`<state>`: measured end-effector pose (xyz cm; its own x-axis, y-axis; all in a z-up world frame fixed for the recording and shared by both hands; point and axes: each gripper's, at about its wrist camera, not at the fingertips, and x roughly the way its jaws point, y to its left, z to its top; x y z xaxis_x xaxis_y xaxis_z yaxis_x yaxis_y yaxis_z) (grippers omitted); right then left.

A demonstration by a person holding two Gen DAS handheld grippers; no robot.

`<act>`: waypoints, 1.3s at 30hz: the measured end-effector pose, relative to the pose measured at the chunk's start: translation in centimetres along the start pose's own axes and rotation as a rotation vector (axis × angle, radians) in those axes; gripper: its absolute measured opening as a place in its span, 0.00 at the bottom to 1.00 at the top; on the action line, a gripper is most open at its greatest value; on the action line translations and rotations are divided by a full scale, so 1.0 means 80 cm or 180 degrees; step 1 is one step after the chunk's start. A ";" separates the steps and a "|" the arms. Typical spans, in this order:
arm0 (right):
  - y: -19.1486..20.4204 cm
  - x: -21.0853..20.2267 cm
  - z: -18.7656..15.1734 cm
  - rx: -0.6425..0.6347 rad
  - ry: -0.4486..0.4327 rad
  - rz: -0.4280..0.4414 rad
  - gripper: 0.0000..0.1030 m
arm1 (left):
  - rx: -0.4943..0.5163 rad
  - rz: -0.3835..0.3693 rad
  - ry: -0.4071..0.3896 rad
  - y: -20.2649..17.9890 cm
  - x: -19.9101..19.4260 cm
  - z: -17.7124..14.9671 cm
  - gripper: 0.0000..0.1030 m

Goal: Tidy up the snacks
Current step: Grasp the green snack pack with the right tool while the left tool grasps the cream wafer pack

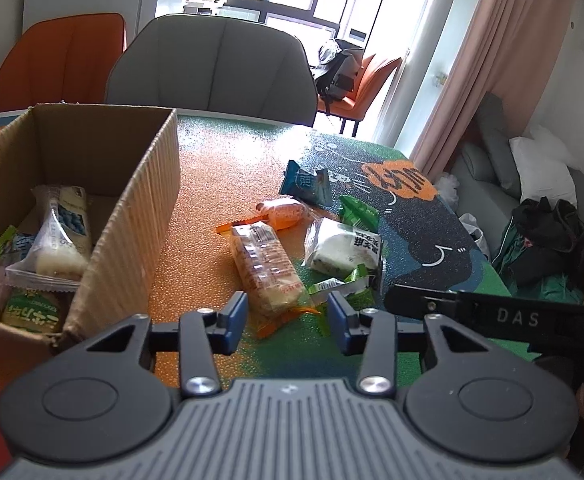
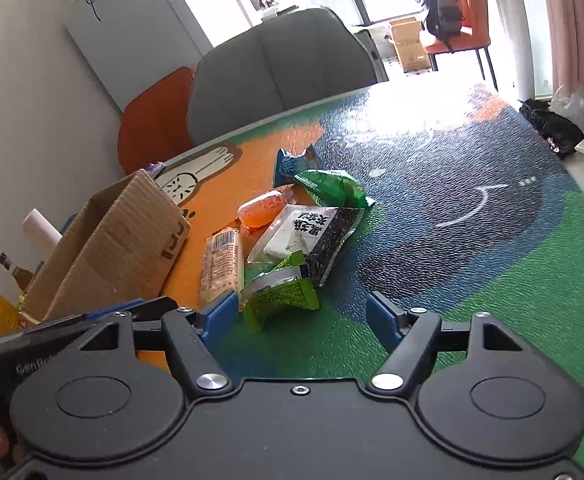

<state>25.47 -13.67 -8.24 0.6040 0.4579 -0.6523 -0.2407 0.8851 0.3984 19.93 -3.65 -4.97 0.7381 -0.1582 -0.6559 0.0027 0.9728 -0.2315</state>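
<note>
My left gripper hangs over the near edge of the snack pile, its blue fingers partly spread with nothing pinched; the near end of the long clear biscuit pack lies just beyond the gap between them. To the left stands the cardboard box, with several wrapped snacks already inside. Past the biscuit pack lie a white cake in a clear wrapper, an orange sausage-shaped snack, a blue packet at the far end and a small green packet.

My right gripper hovers on the right of the pile, fingers spread wider and empty. A crumpled green packet lies just beyond its left finger. Everything rests on the bench, covered by a colourful patterned mat. A grey chair stands at the far side.
</note>
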 end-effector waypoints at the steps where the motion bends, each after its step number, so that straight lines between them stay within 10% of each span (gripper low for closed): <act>1: 0.001 0.005 0.002 -0.0001 0.0014 0.0011 0.69 | -0.0010 0.0002 -0.0008 0.001 0.003 0.000 0.42; 12: 0.009 0.056 0.014 -0.0057 0.0135 -0.0010 0.69 | -0.0085 0.0041 0.0035 0.007 0.030 0.000 0.42; 23: -0.005 0.031 0.006 -0.0239 0.0079 -0.0157 0.42 | -0.0235 -0.0037 0.0020 0.005 0.045 0.003 0.49; 29: -0.021 0.013 0.004 -0.0215 0.0001 -0.0330 0.40 | -0.0303 -0.0120 -0.0059 0.000 0.047 0.008 0.70; 39: -0.033 0.003 0.004 -0.0133 -0.0096 -0.0485 0.53 | -0.0427 -0.0160 -0.0176 -0.001 0.056 0.011 0.80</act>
<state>26.46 -15.90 -9.25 0.6584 0.3158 -0.6833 -0.1755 0.9471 0.2686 23.83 -4.30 -7.21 0.7754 -0.1930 -0.6013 -0.0467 0.9320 -0.3594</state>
